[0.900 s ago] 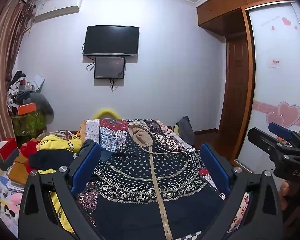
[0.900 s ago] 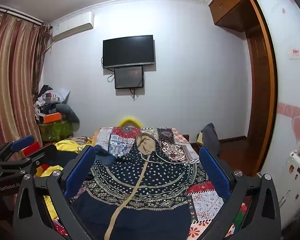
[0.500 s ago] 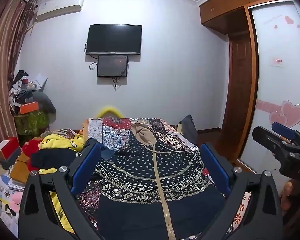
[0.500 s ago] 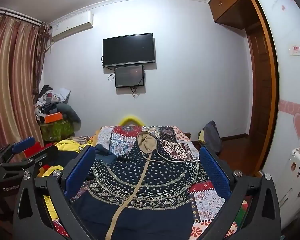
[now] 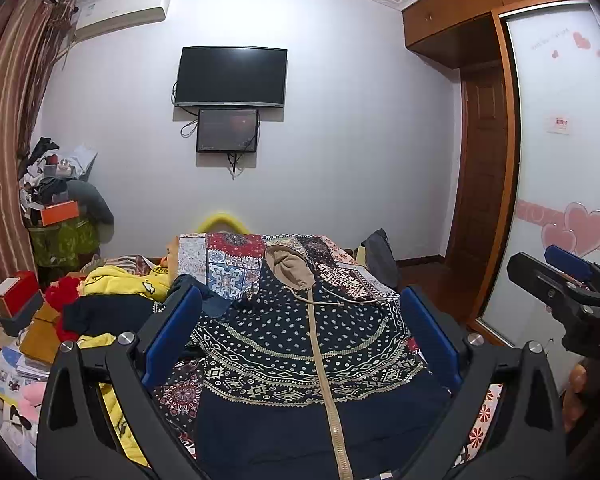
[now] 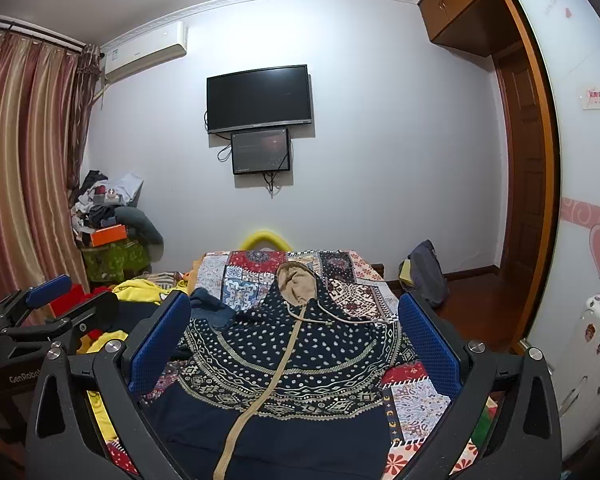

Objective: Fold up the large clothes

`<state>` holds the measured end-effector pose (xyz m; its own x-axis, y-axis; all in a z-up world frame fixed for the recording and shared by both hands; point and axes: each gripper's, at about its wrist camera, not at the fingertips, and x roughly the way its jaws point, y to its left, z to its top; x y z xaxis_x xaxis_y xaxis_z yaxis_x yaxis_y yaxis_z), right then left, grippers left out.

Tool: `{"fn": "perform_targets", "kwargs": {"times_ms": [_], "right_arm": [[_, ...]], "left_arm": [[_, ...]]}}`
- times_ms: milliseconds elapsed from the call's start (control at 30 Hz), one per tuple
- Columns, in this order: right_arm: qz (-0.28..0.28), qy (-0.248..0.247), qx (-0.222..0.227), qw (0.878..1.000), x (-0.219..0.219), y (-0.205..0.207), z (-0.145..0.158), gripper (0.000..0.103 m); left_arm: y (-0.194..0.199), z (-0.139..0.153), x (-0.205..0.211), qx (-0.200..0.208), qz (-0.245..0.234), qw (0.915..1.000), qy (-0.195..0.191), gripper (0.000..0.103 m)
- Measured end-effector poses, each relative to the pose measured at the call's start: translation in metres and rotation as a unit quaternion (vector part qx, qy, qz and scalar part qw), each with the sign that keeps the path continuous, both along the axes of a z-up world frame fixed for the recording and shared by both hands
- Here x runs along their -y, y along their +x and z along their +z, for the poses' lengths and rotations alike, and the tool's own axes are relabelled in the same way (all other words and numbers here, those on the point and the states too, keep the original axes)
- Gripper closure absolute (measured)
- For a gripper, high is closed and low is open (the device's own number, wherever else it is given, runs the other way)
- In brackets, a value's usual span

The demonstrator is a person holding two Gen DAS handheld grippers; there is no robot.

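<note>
**Hooded garment laid out on bed, both grippers wide and empty**

Garment: a dark navy hooded jacket (image 5: 300,344), printed with pale dots and geometric bands, is spread flat and face up on the bed. A tan-lined hood (image 5: 290,266) is turned towards the far wall. A tan zip (image 5: 324,360) runs down the middle of the front, and drawcords are seen trailing below the hood. The garment is unfolded.

Bedding: a patchwork cover (image 5: 228,260) in red, blue and white lies under the jacket and shows around it.

Left gripper (image 5: 300,336): held above the near part of the jacket, tilted slightly downward. Blue pads (image 5: 172,336) are spread fully apart, nothing is gripped, and no cloth is touched.

Right gripper (image 6: 294,340): held alongside, likewise above the jacket, with its fingers at full spread and nothing between them. It also appears at the right edge of the left wrist view.

Other clothing: a yellow garment (image 5: 128,282) and dark and red items are heaped to the left of the bed.

Fittings: a television (image 5: 231,77) with a smaller screen (image 5: 227,130) below is mounted on the far wall. A wardrobe (image 5: 560,160) with heart decals stands at right.
</note>
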<state>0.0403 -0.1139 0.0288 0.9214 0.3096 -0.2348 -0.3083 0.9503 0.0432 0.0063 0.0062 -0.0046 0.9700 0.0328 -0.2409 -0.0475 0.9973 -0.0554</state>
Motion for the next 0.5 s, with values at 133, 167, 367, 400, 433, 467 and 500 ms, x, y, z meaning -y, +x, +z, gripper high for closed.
{"fn": "perform_targets", "kwargs": {"times_ms": [133,167,367,400,433,467,500], "right_arm": [[0.000,0.001,-0.001,1.000,-0.0031,-0.0006,-0.0004,0.000],[0.000,0.002,-0.001,1.000,-0.0033,-0.0010,0.0000,0.000],[0.000,0.001,-0.002,1.000,-0.0011,0.0002,0.0002,0.000],[0.000,0.002,-0.002,1.000,-0.0011,0.0000,0.0000,0.000],[0.000,0.002,-0.002,1.000,-0.0005,0.0005,-0.0006,0.000],[0.000,0.002,-0.002,1.000,-0.0006,0.0004,-0.0003,0.000],[0.000,0.002,-0.002,1.000,-0.0007,0.0004,-0.0001,0.000]], "left_arm": [[0.0003,0.0014,0.0003,-0.001,-0.003,1.0000,-0.002,0.003],[0.0009,0.0020,-0.0003,-0.001,-0.003,1.0000,-0.002,0.003],[0.0022,0.0044,-0.0001,0.000,-0.003,1.0000,0.001,0.003],[0.0022,0.0045,-0.0001,0.000,-0.003,1.0000,0.001,0.003],[0.0024,0.0044,0.0001,0.000,-0.003,1.0000,0.001,0.003],[0.0026,0.0042,0.0003,0.000,-0.003,1.0000,0.001,0.003],[0.0027,0.0042,0.0002,0.000,-0.003,1.0000,0.001,0.003]]}}
